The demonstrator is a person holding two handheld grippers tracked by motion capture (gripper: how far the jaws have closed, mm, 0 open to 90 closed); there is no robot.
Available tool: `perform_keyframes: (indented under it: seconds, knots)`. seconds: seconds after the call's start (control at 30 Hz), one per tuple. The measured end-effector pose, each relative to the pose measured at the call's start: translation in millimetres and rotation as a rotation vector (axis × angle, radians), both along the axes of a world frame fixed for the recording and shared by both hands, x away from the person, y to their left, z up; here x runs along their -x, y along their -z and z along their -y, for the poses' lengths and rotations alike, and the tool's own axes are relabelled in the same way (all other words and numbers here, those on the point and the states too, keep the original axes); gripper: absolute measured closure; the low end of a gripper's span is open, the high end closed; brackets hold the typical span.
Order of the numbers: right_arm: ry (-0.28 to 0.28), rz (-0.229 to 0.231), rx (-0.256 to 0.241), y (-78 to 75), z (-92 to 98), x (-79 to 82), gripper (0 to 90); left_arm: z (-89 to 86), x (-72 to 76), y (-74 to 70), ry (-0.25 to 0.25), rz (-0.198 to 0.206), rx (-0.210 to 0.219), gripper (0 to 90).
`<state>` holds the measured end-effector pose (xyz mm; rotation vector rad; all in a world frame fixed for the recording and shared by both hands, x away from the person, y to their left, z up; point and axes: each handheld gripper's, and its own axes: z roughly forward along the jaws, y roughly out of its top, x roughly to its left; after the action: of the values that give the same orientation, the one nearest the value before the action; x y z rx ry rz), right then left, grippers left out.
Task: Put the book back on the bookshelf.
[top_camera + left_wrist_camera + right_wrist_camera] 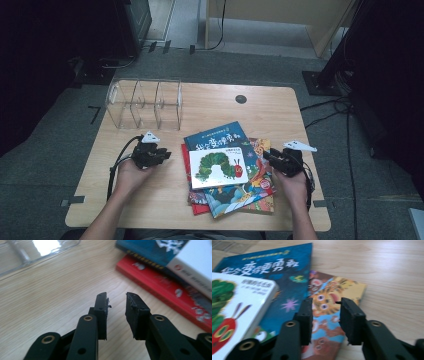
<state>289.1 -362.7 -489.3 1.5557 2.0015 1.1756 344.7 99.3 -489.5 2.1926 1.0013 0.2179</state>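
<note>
A stack of picture books lies at the table's middle front. On top is a white book with a green caterpillar [218,167] [234,305], under it a blue book [220,137] [274,270] [152,250], a tiger-cover book [260,150] [332,295] and a red book [186,155] [162,285]. My left gripper [161,154] [117,300] sits left of the stack, open, nothing between its jaws. My right gripper [272,159] [325,306] hovers at the stack's right edge over the tiger cover, open and empty.
A clear plastic organiser [144,104] [37,250] with three compartments stands at the table's back left. A round cable hole [241,99] sits at the back. Bare wood [150,200] lies around the books; dark equipment and cables surround the table.
</note>
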Motion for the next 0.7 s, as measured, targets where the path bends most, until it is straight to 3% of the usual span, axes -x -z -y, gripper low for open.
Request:
perform_keyframes:
  seconds: [0.13, 0.27, 0.5, 0.7]
  knots:
    - [-0.054, -0.006, 0.005, 0.1, -12.7, 10.0, 77.1, 7.4, -2.0, -4.2, 0.046, 0.000, 0.023, 81.9]
    - [-0.095, -0.010, 0.028, 1.2, -24.0, 21.9, 83.8, 17.4, -5.9, -3.6, 0.090, -0.019, 0.015, 85.1]
    - [-0.134, -0.022, 0.036, 2.7, -36.3, 40.6, 86.0, 35.9, -8.4, -5.7, 0.147, -0.010, 0.007, 85.7]
    - [-0.128, -0.014, 0.040, 0.1, -42.2, 57.6, 87.7, 45.4, -11.9, -4.2, 0.170, -0.007, -0.003, 85.8]
